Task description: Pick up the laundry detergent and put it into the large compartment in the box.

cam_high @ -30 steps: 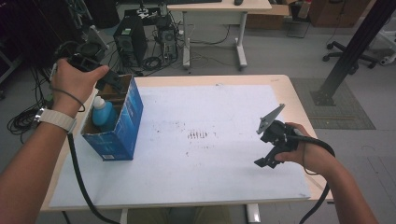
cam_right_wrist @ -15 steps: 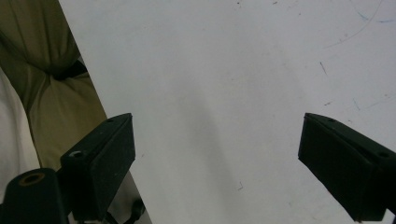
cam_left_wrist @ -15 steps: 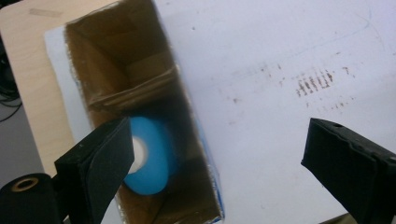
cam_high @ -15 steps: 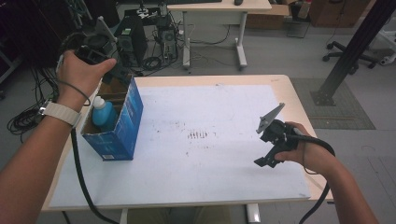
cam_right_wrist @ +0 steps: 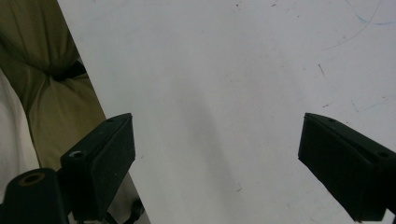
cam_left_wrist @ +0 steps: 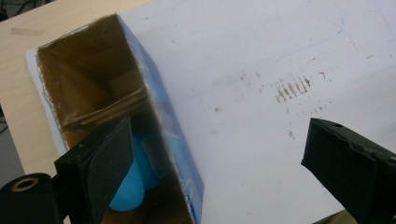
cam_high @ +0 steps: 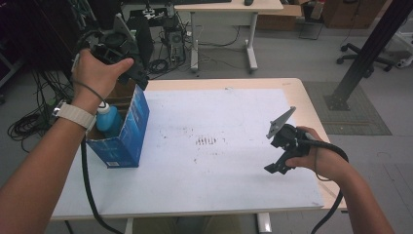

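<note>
Left gripper [cam_high: 127, 57]: held in the person's left hand [cam_high: 97, 73], raised above the far end of the box; its jaws stand wide apart with nothing between them, as the left gripper view shows.
Right gripper [cam_high: 281, 155]: held in the right hand [cam_high: 324, 158] low over the right part of the table, well apart from the box; jaws wide apart and empty, looking down on bare white surface in the right gripper view.
Box [cam_high: 127, 127]: blue cardboard, open at the top, standing upright at the left side of the table; brown inside walls show in the left gripper view.
Bottle [cam_high: 108, 118]: light blue with a white cap, standing inside the box at the end nearer the person; partly hidden by the left jaw in the left gripper view.
Table [cam_high: 229, 112]: white sheet on a light wooden top, with a small patch of dark marks [cam_high: 206, 141] near its middle.
Watch [cam_high: 74, 115]: pale strap on the left wrist.
</note>
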The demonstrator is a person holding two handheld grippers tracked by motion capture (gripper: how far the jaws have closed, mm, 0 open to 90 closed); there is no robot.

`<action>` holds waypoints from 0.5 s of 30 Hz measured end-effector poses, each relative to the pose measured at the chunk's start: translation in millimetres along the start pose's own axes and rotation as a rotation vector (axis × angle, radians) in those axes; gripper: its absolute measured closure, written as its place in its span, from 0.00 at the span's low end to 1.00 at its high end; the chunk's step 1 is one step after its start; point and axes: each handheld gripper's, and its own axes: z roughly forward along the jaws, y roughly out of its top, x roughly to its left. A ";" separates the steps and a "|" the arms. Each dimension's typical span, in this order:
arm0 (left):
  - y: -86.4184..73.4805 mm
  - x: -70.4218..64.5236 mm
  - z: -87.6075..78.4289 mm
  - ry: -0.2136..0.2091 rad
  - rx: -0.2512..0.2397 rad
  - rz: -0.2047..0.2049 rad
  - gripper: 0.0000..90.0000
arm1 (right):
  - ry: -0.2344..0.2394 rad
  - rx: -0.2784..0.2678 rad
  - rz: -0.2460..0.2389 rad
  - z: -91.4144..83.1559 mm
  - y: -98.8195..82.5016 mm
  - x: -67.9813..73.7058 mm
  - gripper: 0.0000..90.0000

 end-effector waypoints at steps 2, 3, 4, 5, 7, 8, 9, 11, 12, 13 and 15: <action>1.1 -4.5 1.0 -0.008 -0.002 0.007 0.10 | 0.000 0.001 0.001 0.0 0.2 0.4 0.12; 1.7 -6.7 1.3 -0.011 -0.001 0.011 0.10 | 0.000 0.003 0.000 0.0 0.3 0.5 0.12; 2.3 -9.1 1.6 -0.012 -0.001 0.014 0.10 | -0.001 0.001 0.000 0.1 0.3 0.8 0.12; 2.9 -11.3 1.9 -0.014 -0.002 0.017 0.10 | -0.001 0.000 0.000 0.0 0.3 0.9 0.12; 3.8 -15.4 2.3 -0.015 -0.003 0.028 0.10 | 0.000 -0.001 0.000 -0.3 0.0 1.2 0.12; 4.1 -17.2 2.5 -0.017 -0.003 0.035 0.10 | -0.002 -0.001 0.001 -0.5 -0.3 1.3 0.12; 4.3 -18.9 3.0 -0.018 -0.004 0.038 0.10 | -0.003 -0.002 0.002 -0.5 -0.6 1.5 0.12; 4.9 -22.1 4.1 -0.022 -0.003 0.048 0.10 | -0.002 -0.003 0.003 -0.6 -1.2 1.8 0.12; 5.1 -23.9 4.9 -0.024 -0.004 0.051 0.10 | -0.002 -0.002 0.004 -0.5 -1.5 2.0 0.12; 5.4 -25.5 5.5 -0.026 -0.002 0.059 0.10 | -0.002 -0.002 0.006 -0.4 -1.9 2.1 0.12; 5.9 -28.9 7.0 -0.028 -0.002 0.070 0.10 | -0.003 -0.002 0.004 -0.4 -2.5 2.0 0.12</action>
